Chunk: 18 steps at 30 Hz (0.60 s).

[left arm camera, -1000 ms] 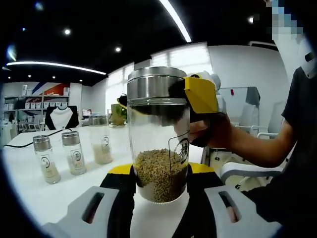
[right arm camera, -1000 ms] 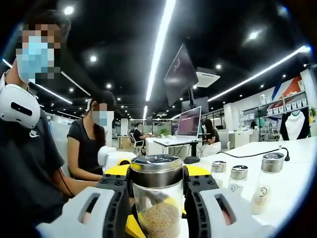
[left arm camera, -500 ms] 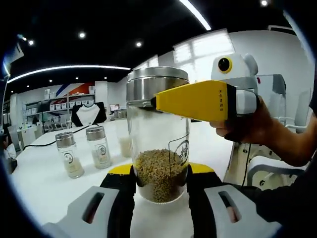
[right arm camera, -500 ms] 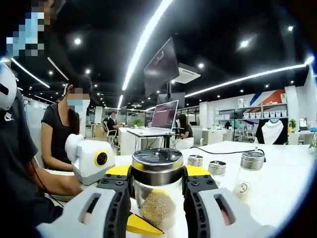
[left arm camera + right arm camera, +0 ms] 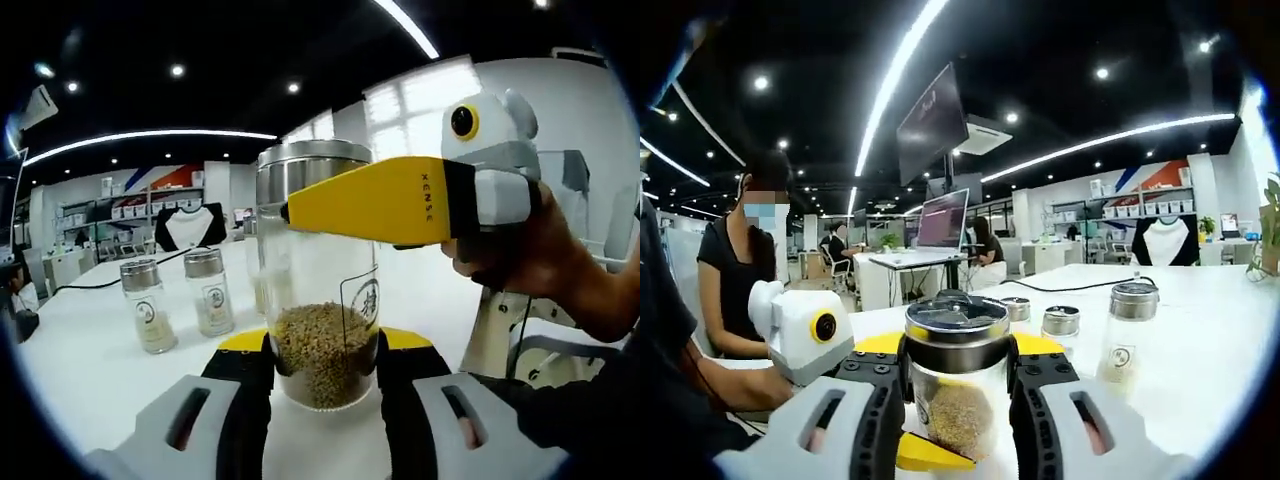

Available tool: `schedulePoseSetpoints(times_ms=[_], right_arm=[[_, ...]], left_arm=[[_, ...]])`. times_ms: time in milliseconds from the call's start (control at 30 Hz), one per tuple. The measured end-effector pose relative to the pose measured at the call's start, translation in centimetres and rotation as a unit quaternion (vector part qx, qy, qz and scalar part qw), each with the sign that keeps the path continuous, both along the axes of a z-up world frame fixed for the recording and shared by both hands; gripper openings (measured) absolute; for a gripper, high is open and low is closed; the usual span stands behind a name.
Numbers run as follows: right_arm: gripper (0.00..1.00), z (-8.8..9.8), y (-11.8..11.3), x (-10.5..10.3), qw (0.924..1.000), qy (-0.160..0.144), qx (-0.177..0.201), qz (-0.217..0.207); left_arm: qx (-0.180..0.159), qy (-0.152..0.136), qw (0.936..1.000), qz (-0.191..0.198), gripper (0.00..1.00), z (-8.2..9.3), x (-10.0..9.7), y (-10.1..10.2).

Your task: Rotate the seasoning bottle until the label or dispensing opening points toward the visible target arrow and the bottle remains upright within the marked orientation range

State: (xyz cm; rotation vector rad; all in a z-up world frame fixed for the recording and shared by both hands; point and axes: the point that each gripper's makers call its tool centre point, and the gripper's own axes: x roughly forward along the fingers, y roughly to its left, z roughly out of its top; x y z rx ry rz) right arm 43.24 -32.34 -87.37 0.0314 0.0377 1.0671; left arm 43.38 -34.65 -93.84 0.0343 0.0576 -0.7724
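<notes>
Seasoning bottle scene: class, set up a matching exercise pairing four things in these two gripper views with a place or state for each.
Things:
1. seasoning bottle
2. left gripper
3. right gripper
4. black cable

Places or states:
A. lying on the white table
B. clamped near the metal lid
C. clamped low on the glass
D. partly filled with brown grains

Pairs: 1-D, 2-C, 3-B, 4-A

Open-plan office; desks [image 5: 902, 262], monitors [image 5: 943, 216], seated people [image 5: 732, 268], ceiling strip lights [image 5: 896, 70]
</notes>
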Motion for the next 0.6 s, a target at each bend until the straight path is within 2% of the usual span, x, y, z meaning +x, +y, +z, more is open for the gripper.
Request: schedulePoseSetpoints(times_ms=[100,167,367,533,600], right_arm=[[0.36,-0.3,-0.2,0.3,1.0000,-0.004,-0.007,-0.001],[0.36,-0.2,-0.5,0.7,1.0000,-0.004,-0.007,-0.005],[0.36,0.5,-1.9,1.9,1.0000,-0.004,0.006,-0.006],[0.36,0.5,-3.3,3.2,0.9999,-0.006,0.000,-0.014],[0.36,0.7,-3.9,3.7,0.9998,-0.006,0.003,-0.017]], left_arm=[[0.022,-0.012,0.9997,0.003,0.47,0.0,0.2,0.6],[0.032,-0.009,0.9995,0.001,0.52,-0.4,0.3,1.0],[0.009,0.008,0.9999,0.005,0.63,-0.4,0.9,2.3],[0.010,0.008,0.9997,0.021,0.75,-0.4,1.4,3.3],[0.003,0.014,0.9997,0.021,0.76,-0.3,1.5,3.6]])
